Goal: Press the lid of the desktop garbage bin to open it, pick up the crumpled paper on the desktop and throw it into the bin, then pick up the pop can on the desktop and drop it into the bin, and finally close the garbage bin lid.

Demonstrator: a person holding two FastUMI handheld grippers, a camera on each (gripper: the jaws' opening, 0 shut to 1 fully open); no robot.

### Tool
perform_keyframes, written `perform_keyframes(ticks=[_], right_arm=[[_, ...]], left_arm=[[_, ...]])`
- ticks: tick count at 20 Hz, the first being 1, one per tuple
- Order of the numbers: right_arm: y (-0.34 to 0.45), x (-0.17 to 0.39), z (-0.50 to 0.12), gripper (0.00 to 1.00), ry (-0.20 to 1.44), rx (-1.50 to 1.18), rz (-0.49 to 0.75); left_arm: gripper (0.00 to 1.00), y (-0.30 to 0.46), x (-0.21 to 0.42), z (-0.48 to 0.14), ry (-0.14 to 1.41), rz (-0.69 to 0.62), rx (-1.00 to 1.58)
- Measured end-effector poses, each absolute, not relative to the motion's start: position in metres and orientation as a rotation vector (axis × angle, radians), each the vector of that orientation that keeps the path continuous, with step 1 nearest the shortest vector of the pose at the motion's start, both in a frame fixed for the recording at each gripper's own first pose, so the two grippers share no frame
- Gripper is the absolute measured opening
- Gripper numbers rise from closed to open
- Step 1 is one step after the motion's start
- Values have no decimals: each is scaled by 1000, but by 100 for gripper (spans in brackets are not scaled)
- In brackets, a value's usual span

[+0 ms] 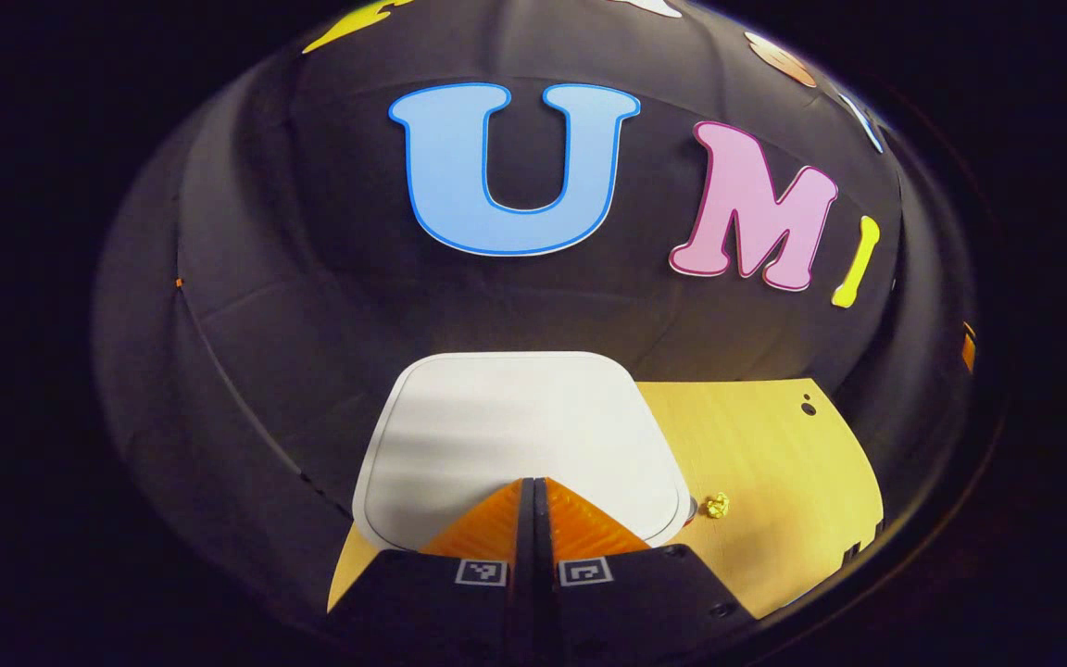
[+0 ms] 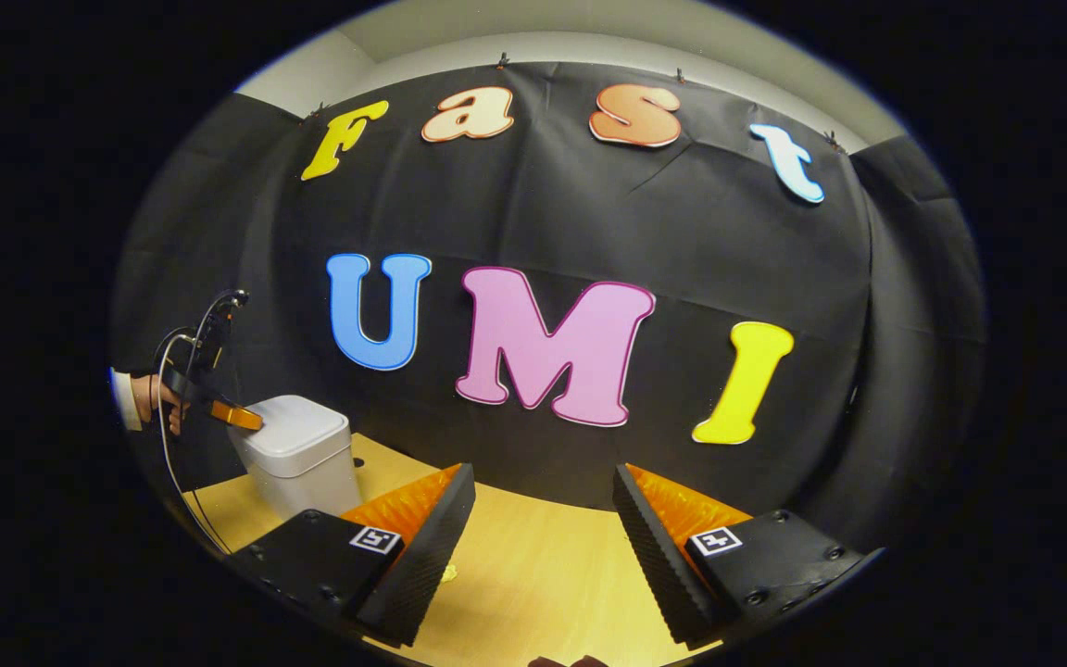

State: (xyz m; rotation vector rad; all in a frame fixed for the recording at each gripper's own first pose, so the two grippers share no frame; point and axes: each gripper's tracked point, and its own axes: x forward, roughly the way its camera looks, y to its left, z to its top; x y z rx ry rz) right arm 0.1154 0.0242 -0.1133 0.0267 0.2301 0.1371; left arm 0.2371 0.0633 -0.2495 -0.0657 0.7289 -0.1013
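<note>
Left gripper (image 1: 533, 484), fingers pressed together, sits over the lid (image 1: 515, 435) of the white bin (image 2: 297, 454), lid down. Crumpled paper (image 1: 717, 505) lies on the desktop (image 1: 774, 463) at the bin's three o'clock. Right gripper (image 2: 543, 509) hangs with fingers spread wide, holding nothing.

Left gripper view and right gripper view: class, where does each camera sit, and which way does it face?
Left gripper view: rides the left tool, shut, looking down onto the bin lid; crumpled paper beside it.
Right gripper view: rides the open right tool, facing the wall over the table; a hand holds the far tool.
Shared: the bin.
</note>
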Motion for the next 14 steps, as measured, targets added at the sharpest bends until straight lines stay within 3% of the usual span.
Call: perform_keyframes(ticks=[6, 14], right_arm=[[59, 150, -151, 97, 293, 32, 277], [93, 152, -153, 97, 301, -15, 299]], left_arm=[[7, 74, 244, -235, 635, -23, -31], [6, 80, 262, -178, 466, -20, -45]])
